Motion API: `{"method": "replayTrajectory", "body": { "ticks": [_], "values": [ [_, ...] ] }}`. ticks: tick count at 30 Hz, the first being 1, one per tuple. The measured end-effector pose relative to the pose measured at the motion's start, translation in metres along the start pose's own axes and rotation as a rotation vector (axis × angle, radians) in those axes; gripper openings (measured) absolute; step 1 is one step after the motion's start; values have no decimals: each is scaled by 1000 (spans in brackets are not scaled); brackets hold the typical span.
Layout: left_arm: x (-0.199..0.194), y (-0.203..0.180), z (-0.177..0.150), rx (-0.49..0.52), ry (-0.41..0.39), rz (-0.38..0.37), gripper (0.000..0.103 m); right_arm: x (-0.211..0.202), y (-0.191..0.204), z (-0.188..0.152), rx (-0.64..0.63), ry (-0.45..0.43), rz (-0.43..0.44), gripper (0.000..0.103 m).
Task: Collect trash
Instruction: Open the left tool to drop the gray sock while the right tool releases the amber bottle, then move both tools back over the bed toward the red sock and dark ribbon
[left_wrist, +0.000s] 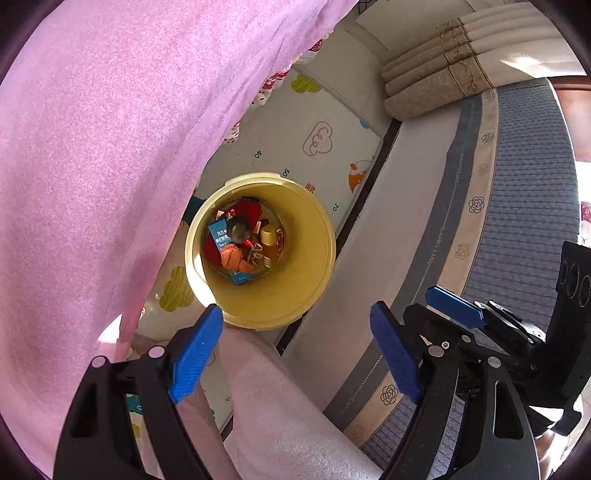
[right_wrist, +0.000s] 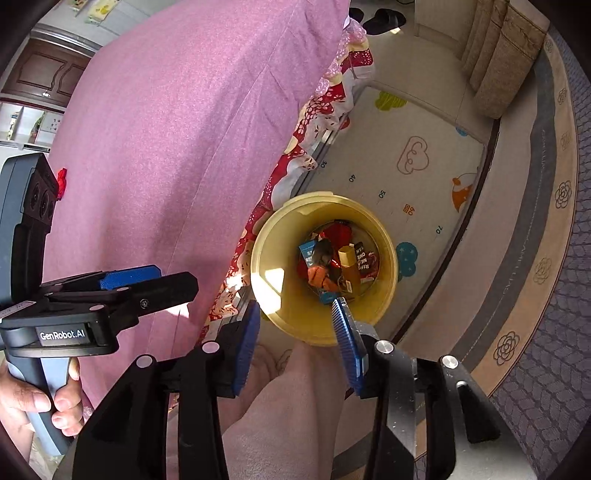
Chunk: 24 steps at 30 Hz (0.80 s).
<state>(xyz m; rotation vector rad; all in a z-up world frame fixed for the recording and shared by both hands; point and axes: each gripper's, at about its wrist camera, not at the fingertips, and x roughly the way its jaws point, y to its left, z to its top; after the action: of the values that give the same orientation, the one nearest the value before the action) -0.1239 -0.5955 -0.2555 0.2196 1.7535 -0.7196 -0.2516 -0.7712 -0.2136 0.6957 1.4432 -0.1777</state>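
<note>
Left wrist view looks almost straight down at a yellow bin (left_wrist: 314, 295) standing on a patterned play mat (left_wrist: 295, 140) on the floor, between a bed draped in a pink sheet (left_wrist: 92, 166) at nine o'clock and a low grey mattress (left_wrist: 524, 206) at three o'clock. The bin already holds trash (left_wrist: 242, 243): a blue carton, red and orange wrappers, and a small amber bottle with a gold cap, all lying at the bottom.

The left tongs (left_wrist: 299, 354) stand wide apart with nothing between the blue pads, hovering at the six o'clock edge of the bin above the person's pink-clad leg. From the right wrist view, the right tongs (right_wrist: 299, 343) are also parted, more narrowly, and empty, poised at the six o'clock rim of the same bin.

Judging by the filled bin and both empty tongs, a good part of the collecting looks done. One small red scrap (right_wrist: 62, 181) lies on the pink sheet at nine o'clock in the right wrist view; that may be left to fetch. No other loose litter shows on the mat.
</note>
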Motion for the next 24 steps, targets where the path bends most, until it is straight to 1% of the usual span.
{"method": "replayTrajectory", "body": {
  "ticks": [4, 6, 9, 13, 17, 20, 24],
  "values": [
    [-12, 5, 2, 11, -29, 24, 81, -8, 11, 6, -7, -26, 3, 41],
    [-21, 10, 3, 5, -49, 17, 81, -11, 23, 11, -25, -34, 1, 41],
    [-41, 26, 1, -16, -89, 5, 81, -14, 49, 18, -67, -43, -9, 41],
    [-72, 61, -7, -67, -145, -8, 82, -14, 96, 29, -133, -52, -16, 41],
    [-111, 113, -21, -125, -216, -11, 83, -10, 157, 37, -217, -65, -14, 41],
    [-142, 161, -38, -176, -273, 11, 84, 0, 211, 37, -281, -66, -4, 41],
    [-176, 232, -66, -257, -313, 33, 84, 16, 285, 31, -357, -59, 34, 41]
  ]
}}
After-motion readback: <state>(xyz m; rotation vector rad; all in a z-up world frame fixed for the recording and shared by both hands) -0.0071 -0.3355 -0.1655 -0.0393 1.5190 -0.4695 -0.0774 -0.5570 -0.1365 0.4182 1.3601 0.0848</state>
